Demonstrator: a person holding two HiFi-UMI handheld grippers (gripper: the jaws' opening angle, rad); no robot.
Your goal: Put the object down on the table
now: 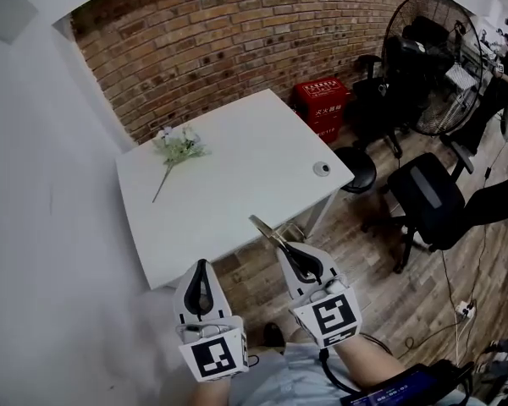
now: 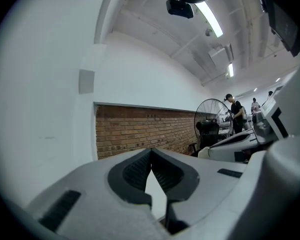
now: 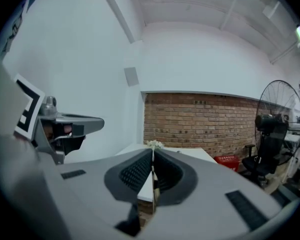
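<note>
Right tool (image 1: 286, 248) pinches a thin strip (image 1: 262, 227), perhaps metal, at lower centre. Left tool (image 1: 203, 269) is closed, empty. Flowers (image 1: 179, 146) lie upper left on the tabletop (image 1: 237, 184).

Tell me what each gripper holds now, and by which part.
The right gripper is shut on a thin tan strip, gripped at its near end; the rest sticks out forward. The left gripper holds nothing.
</note>
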